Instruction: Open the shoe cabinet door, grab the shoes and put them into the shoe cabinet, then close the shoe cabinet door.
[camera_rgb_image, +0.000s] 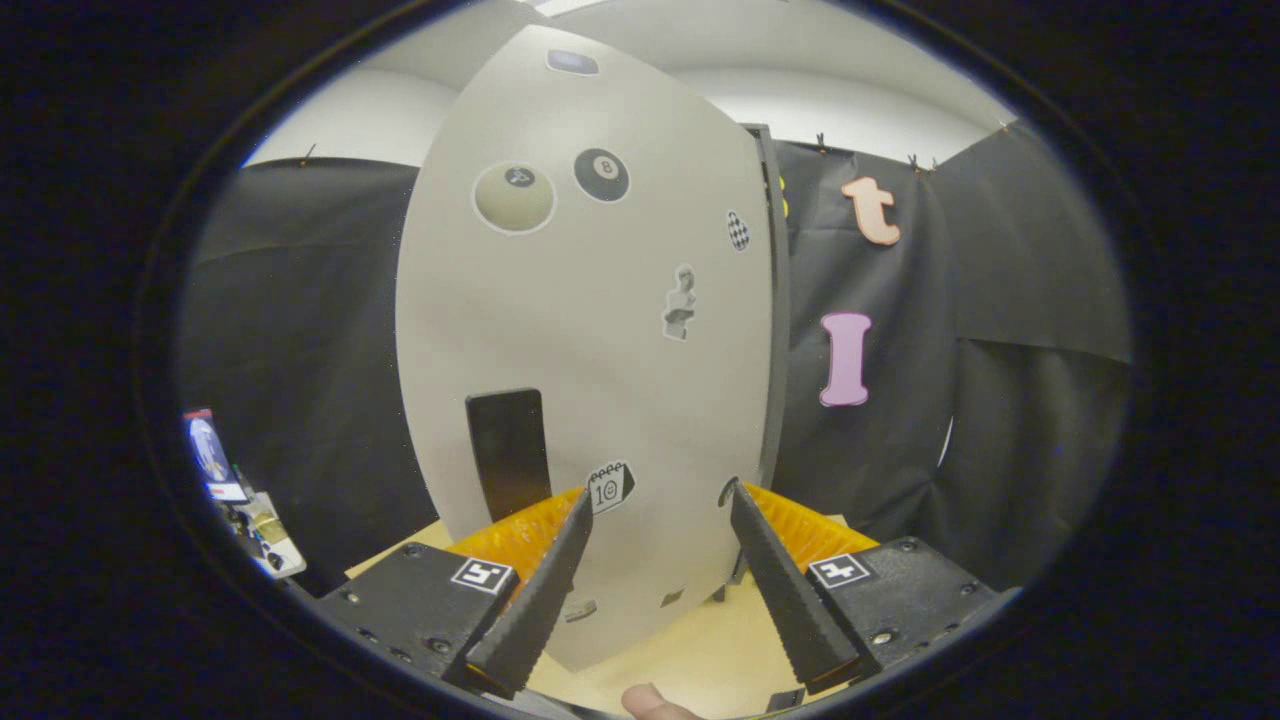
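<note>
Facing the shoe cabinet door (590, 330), I hold my gripper (655, 500) released, its fingers spread wide with nothing between them but the door's lower part just ahead. Far off past my left finger (535, 590), some small clutter (240, 500) sits against the black booth wall (300, 330); I cannot tell what the pieces are. Next comes the pale grey door panel, standing upright on the light wooden desk (700, 660). A dark rectangular handle (510, 450) sits low on the door's left side, just beyond the tip of my left finger. Stickers dot the door: two billiard-ball rounds (560, 185) near its top, a small bust figure (680, 300) toward its right edge, and a calendar sticker (610, 485) by my left fingertip. My right finger (785, 585) points at the door's lower right corner, where the cabinet's dark frame (772, 300) runs up the door's right edge. A fingertip of my hand (655, 703) shows below, between the fingers.
</note>
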